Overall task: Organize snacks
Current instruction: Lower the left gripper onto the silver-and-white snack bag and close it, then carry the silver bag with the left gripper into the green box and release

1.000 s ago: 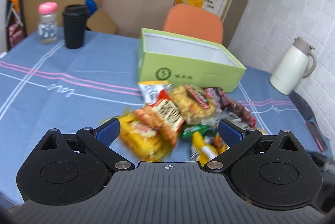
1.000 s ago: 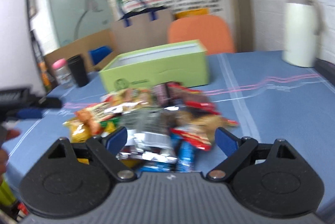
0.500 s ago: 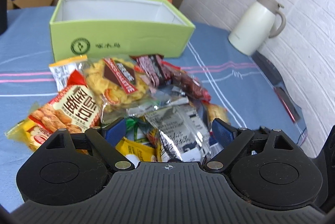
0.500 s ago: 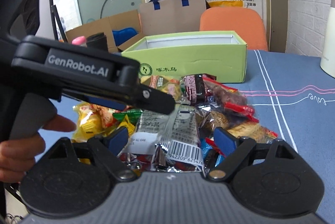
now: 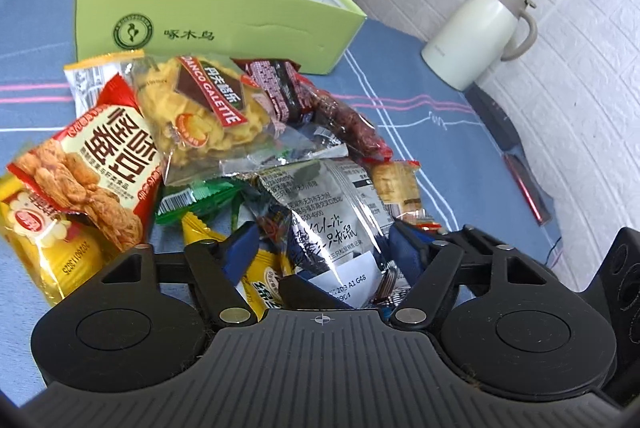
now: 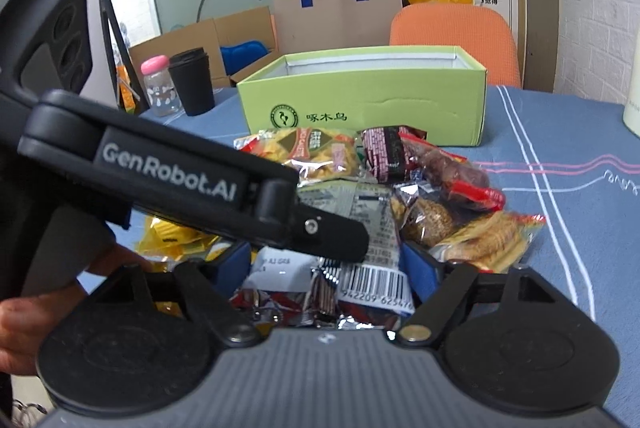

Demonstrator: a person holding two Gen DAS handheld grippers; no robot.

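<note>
**Observer A:** Snacks (image 5: pixel 224 132) lie heaped on the blue surface (image 5: pixel 440 156), directly in front of the green box (image 5: pixel 216 24), which stands open and looks empty. Both tongs work the near edge of the heap.

**Observer B:** State of the left tongs (image 5: pixel 320 248)?

**Observer A:** Closing, with the silver packet (image 5: pixel 332 212) between the blue pads. I cannot tell whether the pads press on it yet. The right tongs (image 6: pixel 328 268) are also closing, over the barcode end of what appears to be the same silver packet, with crinkled foil under it. Contact is not confirmed there either.

**Observer B:** Procedure for a clean pick?

**Observer A:** Judgement only: one tool should take the packet. Two grips on one wrapper risk a tug and a tear. Pinch the sealed edge, not the filled middle, so the contents are not crushed. The yellow packet (image 5: pixel 264 276) lies just beside the left pad; keep it out of the bite. Lift straight up before carrying toward the box, so neighbouring wrappers do not drag along.
</note>
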